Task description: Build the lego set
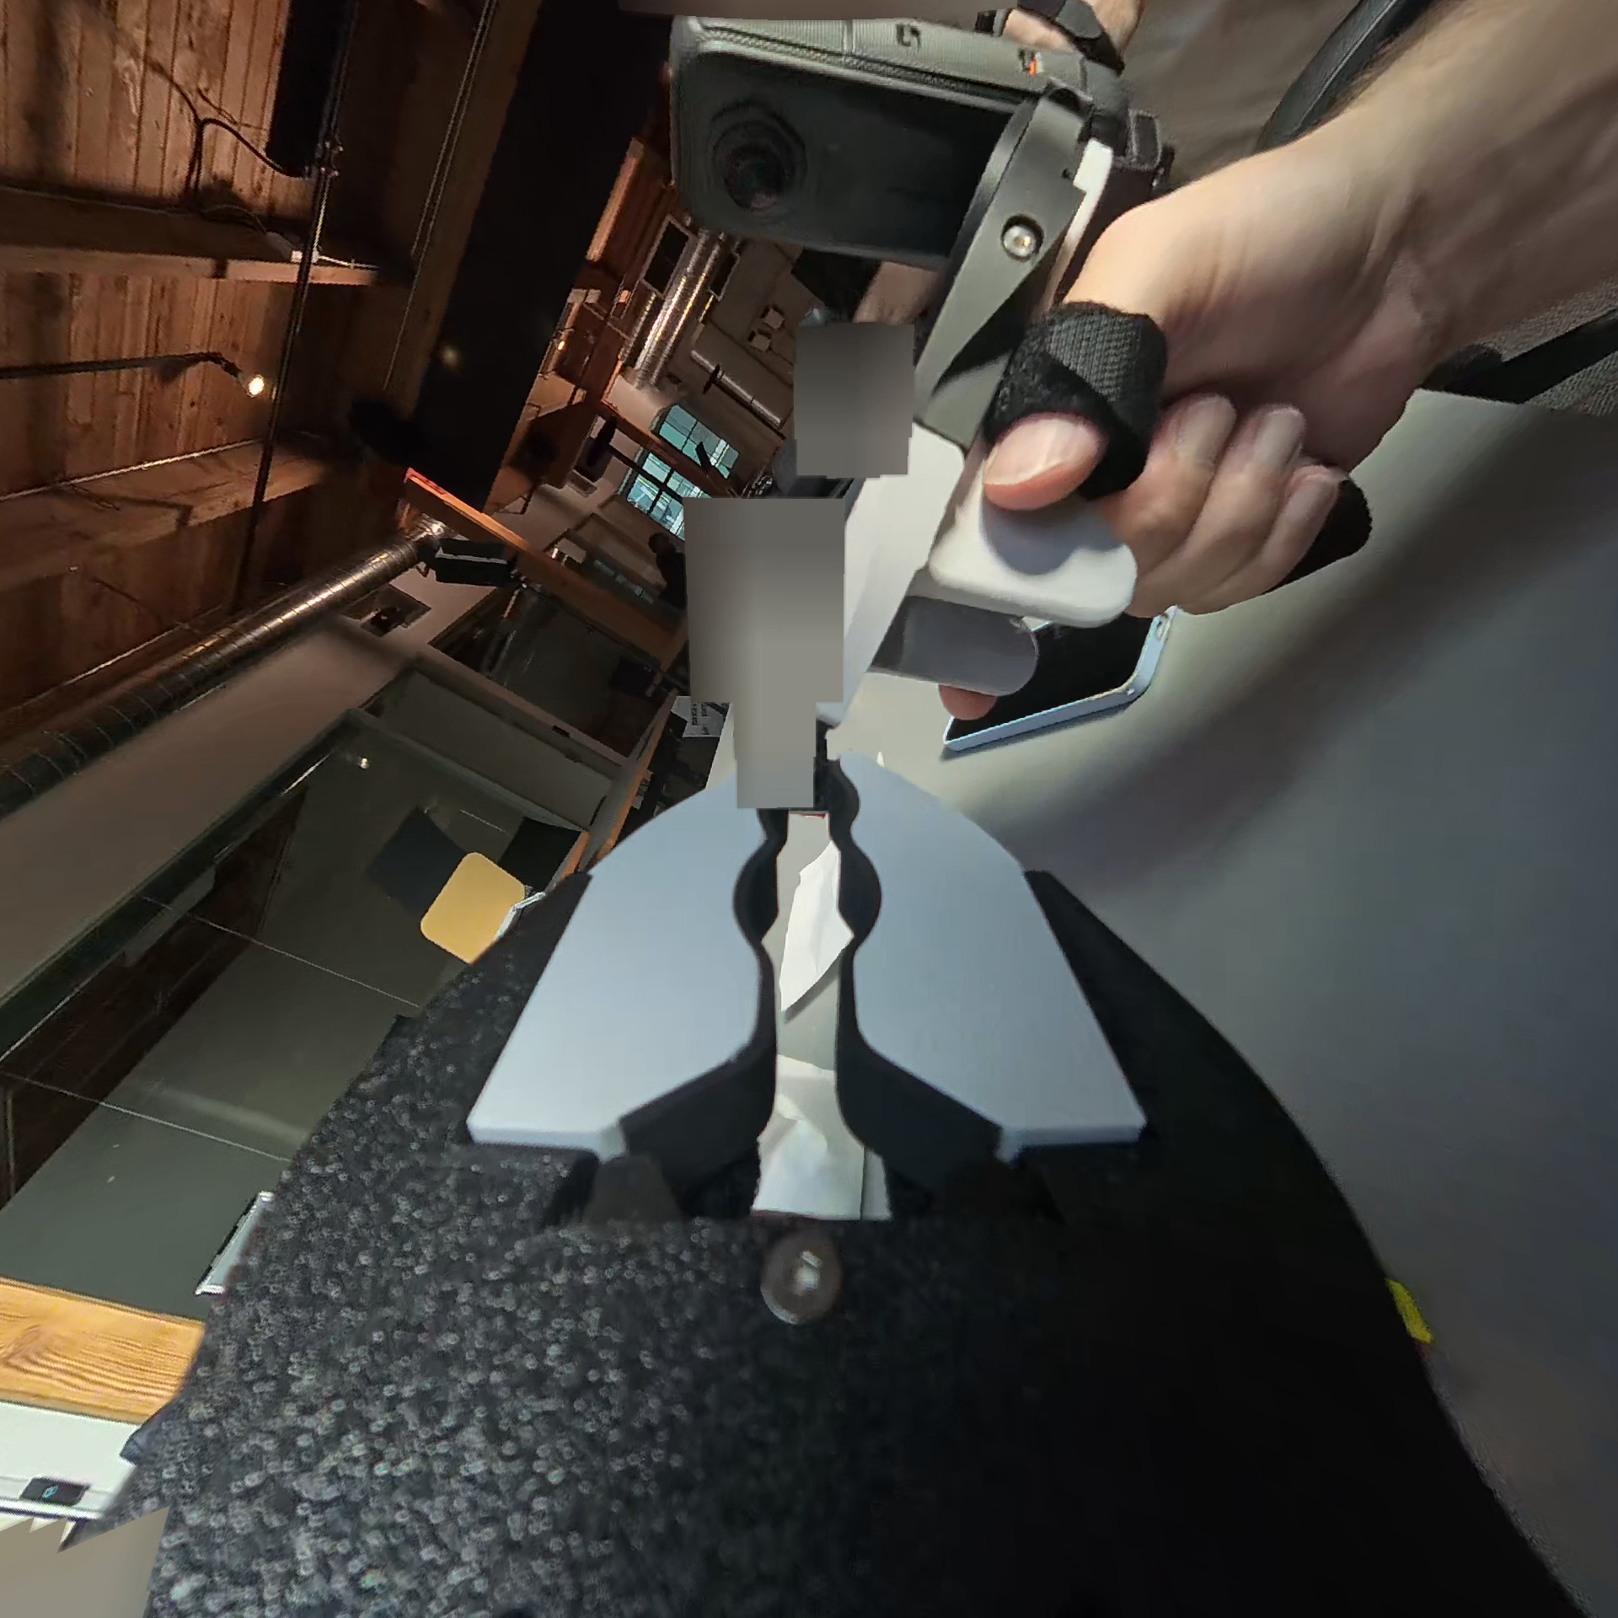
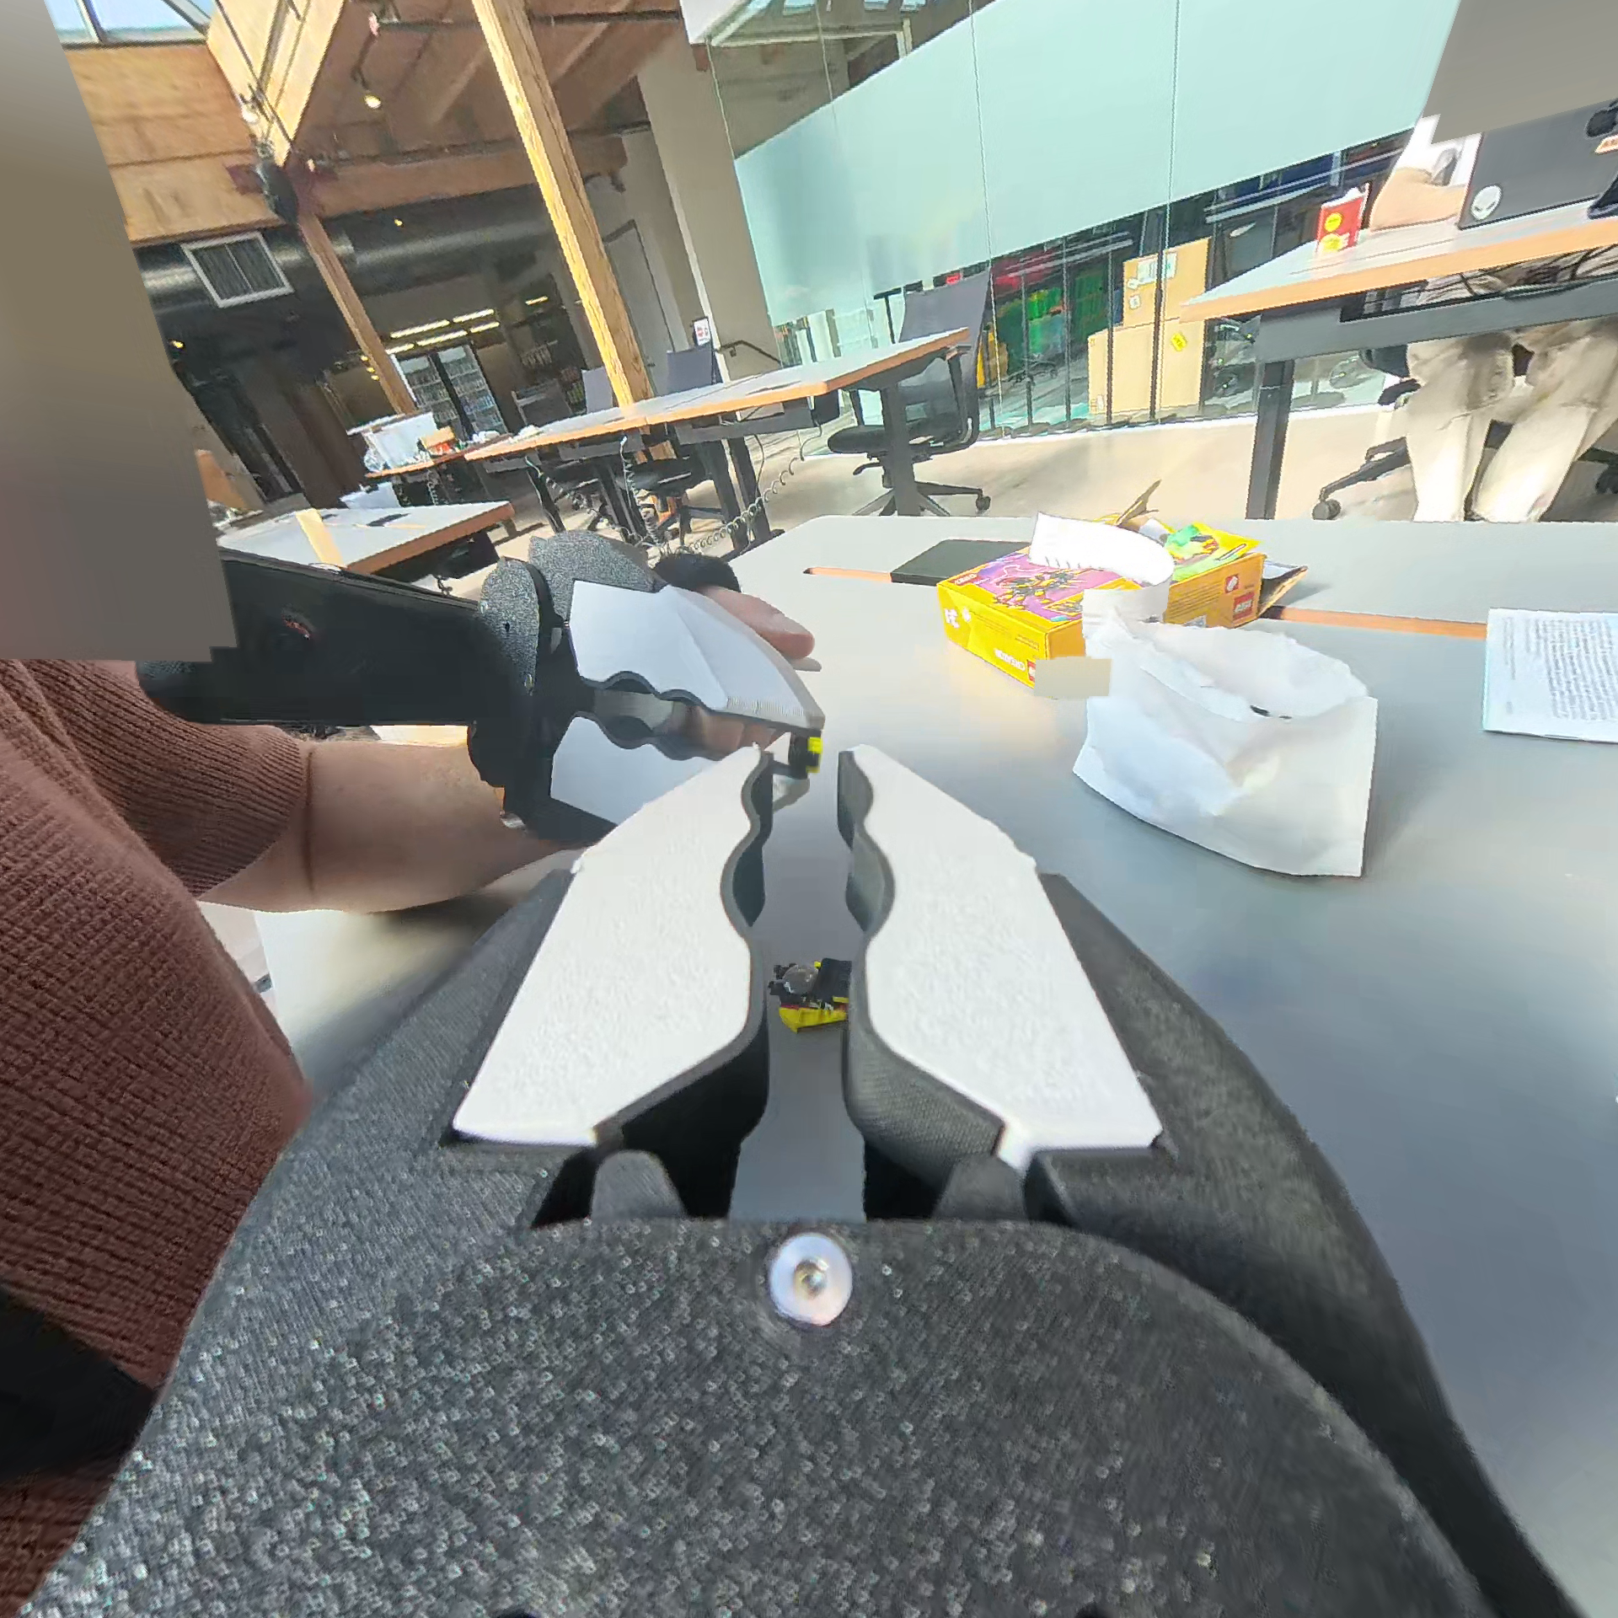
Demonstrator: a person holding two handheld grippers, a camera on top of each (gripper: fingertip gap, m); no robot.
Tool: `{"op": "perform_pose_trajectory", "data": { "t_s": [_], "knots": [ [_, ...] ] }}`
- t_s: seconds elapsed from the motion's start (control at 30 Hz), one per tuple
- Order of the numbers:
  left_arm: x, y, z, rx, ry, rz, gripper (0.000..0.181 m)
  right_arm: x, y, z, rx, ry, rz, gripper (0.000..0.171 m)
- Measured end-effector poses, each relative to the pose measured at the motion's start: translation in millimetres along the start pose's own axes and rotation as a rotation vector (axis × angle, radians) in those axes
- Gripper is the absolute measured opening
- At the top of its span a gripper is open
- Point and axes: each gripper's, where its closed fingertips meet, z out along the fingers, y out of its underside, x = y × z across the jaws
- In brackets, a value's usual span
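The step in hand looks like joining two small pieces. In the right wrist view the left gripper [image 2: 792, 744] comes in from nine o'clock, turned on its side, its jaws pressed together on a tiny black and yellow lego piece [image 2: 805, 755] at their tips. That piece hangs above the worktop [image 2: 1313, 1007], just off the tip of the right gripper [image 2: 805, 775]. The right gripper's jaws are spread with nothing between them. Seen through their gap, a small black and yellow lego assembly [image 2: 812, 994] lies on the worktop, close to the jaw on the three o'clock side; whether it touches that jaw cannot be told. At two o'clock, well apart, sit a white paper bag [image 2: 1226, 770], a yellow lego box [image 2: 1033, 613] behind it, and a printed sheet [image 2: 1550, 674] at the far edge. In the left wrist view the left gripper [image 1: 805, 814] points at the right hand [image 1: 1226, 368], and the held piece is hidden by a blur patch. Next, as a judgement, the right gripper needs to drop over the assembly and close on it squarely, lift it, then bring it to the held piece with the studs lined up. Both parts are tiny, so a skewed grip could flick either one away.
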Motion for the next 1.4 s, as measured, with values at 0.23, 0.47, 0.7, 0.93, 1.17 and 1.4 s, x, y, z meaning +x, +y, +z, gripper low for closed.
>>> {"op": "perform_pose_trajectory", "data": {
  "t_s": [0.23, 0.47, 0.7, 0.93, 1.17, 1.4],
  "knots": [
    [2, -3, 3, -0.006, 0.005, -0.026, 0.008, 1, 0, 2, -0.009, 0.023, -0.055, 0.006],
    [-12, 0, 2, 0.091, 0.194, -0.746, 0.012, -2, -19, -17, 0.102, 0.175, -0.722, 0.006],
    [-9, -35, -1, 0.378, 0.601, -1.322, 0.015, -19, -20, -19, 0.192, 0.192, -1.272, 0.006],
    [-2, -39, 0, 0.408, 0.654, -1.363, 0.009, -25, -21, -18, 0.205, 0.126, -1.367, 0.006],
    [-15, -26, -2, 0.349, 0.485, -1.207, 0.007, -14, -19, -23, 0.127, 0.06, -0.994, 0.01],
    [-11, -22, 0, 0.213, 0.467, -0.872, 0.008, -5, -24, -14, -0.118, -0.146, -0.345, 0.018]
  ]
}}
